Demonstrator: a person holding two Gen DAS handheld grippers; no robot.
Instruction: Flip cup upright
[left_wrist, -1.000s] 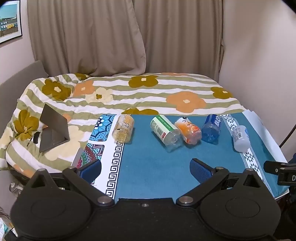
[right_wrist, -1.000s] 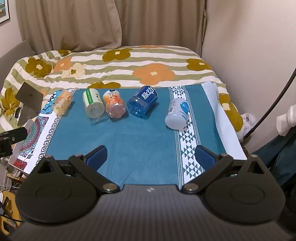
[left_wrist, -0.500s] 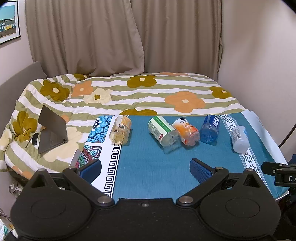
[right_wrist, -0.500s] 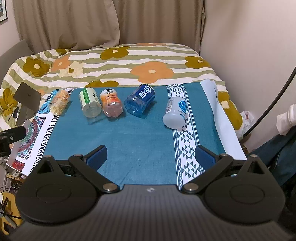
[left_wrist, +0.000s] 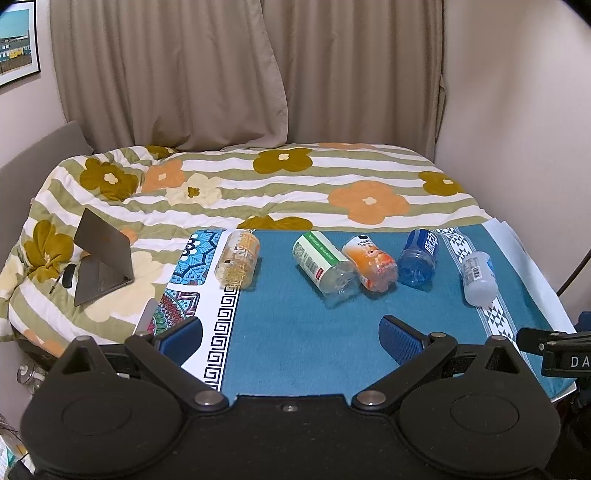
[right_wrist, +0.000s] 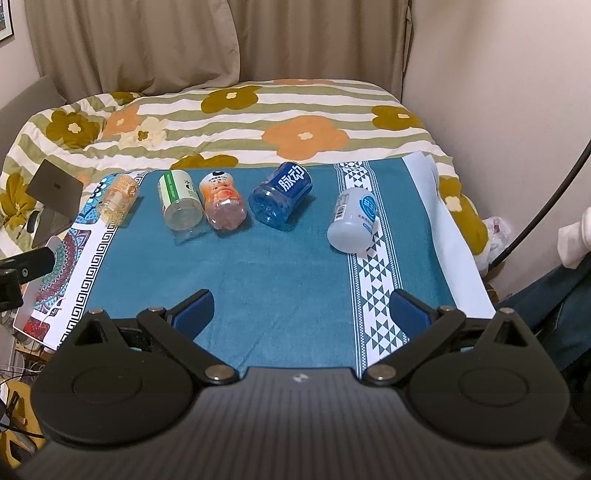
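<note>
Five cut-off plastic bottle cups are lying on their sides in a row on the counter, which is covered by a teal cloth with patterned white borders (right_wrist: 280, 266).

From left to right in the right wrist view, these are being seen: a clear cup with a yellow-orange label (right_wrist: 119, 198) resting on the left white border, a clear cup with a green and white label (right_wrist: 180, 204), a cup with an orange printed label (right_wrist: 222, 202) lying just beside it, a blue transparent cup with white characters (right_wrist: 280, 197), and a white opaque cup with a blue label (right_wrist: 352, 219) lying on the right triangle-patterned band, well apart from the others. The same row is being shown in the left wrist view: yellow-orange (left_wrist: 238, 262), green and white (left_wrist: 325, 267), orange (left_wrist: 371, 263), blue (left_wrist: 419, 257), white (left_wrist: 478, 277).

The left gripper (left_wrist: 290, 332) is being held above the near part of the counter with its jaws wide apart and nothing between them. The right gripper (right_wrist: 301, 310) is being held likewise, with its jaws spread wide and holding nothing. Neither gripper is touching any cup.

Behind the counter, a bed with a striped quilt printed with flowers (left_wrist: 280, 184) is being seen, and a grey half-open laptop (left_wrist: 101, 258) is resting on it at the left.
</note>
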